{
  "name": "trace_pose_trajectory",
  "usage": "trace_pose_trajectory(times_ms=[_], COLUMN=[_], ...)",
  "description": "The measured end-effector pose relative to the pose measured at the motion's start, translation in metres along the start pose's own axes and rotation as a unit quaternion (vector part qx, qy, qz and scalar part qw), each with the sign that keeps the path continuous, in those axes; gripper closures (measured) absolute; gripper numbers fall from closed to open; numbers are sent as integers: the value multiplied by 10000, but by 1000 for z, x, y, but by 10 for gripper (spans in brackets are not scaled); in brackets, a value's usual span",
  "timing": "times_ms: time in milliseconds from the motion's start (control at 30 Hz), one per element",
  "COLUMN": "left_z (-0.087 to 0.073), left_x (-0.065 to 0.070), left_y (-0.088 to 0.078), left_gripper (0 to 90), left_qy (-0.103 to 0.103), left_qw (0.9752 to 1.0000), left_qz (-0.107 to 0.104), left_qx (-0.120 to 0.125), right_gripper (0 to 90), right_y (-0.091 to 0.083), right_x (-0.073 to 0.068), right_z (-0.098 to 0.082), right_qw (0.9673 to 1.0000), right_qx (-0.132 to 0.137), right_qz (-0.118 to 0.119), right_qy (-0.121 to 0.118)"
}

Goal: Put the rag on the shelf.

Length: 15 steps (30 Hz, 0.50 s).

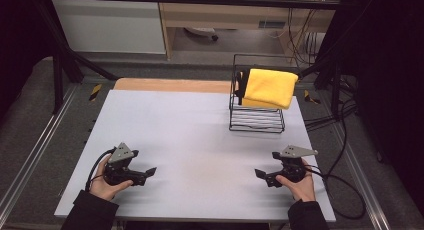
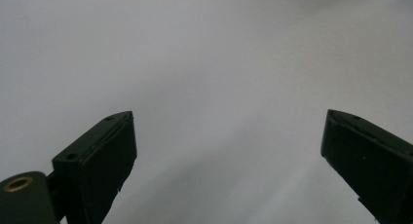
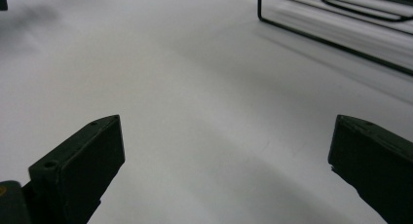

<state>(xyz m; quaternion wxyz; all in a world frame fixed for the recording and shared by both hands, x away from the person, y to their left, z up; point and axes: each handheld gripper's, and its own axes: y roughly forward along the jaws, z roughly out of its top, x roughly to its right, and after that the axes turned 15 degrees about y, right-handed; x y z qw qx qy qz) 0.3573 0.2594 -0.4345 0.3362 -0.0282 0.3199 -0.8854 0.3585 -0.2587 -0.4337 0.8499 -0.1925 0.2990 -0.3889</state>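
I am holding my left gripper point(image 1: 146, 174) low over the near left part of the white table point(image 1: 190, 135), its jaws pointing right toward the centre. In the left gripper view the jaws are standing wide apart with nothing between them, only bare tabletop ahead. I am holding my right gripper point(image 1: 264, 176) over the near right part of the table, its jaws pointing left, facing the left gripper and well apart from it. Its jaws are also standing wide apart and gripping nothing.

A black wire rack point(image 1: 257, 121) is sitting at the far right of the table. A folded yellow cloth point(image 1: 270, 87) is resting on the top of the rack, overhanging its right side. In the right gripper view the rack's lower wires point(image 3: 336, 41) are appearing at the upper right, well clear of my jaws.
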Motion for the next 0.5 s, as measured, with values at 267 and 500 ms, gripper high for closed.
trace_pose_trajectory(times_ms=[267,500], left_z=[-13,-13], left_x=[2,4], left_y=[1,3], left_gripper=[61,62], left_qy=[-28,25], left_qw=[9999,9999], left_qz=[-33,-71], left_qx=[-93,-128], right_gripper=[8,8], right_y=[-3,-5], right_x=[11,11], right_z=[-14,-15], right_qw=[9998,9998], right_qx=[-125,-110], right_qz=[-12,-5], right_qy=[147,164])
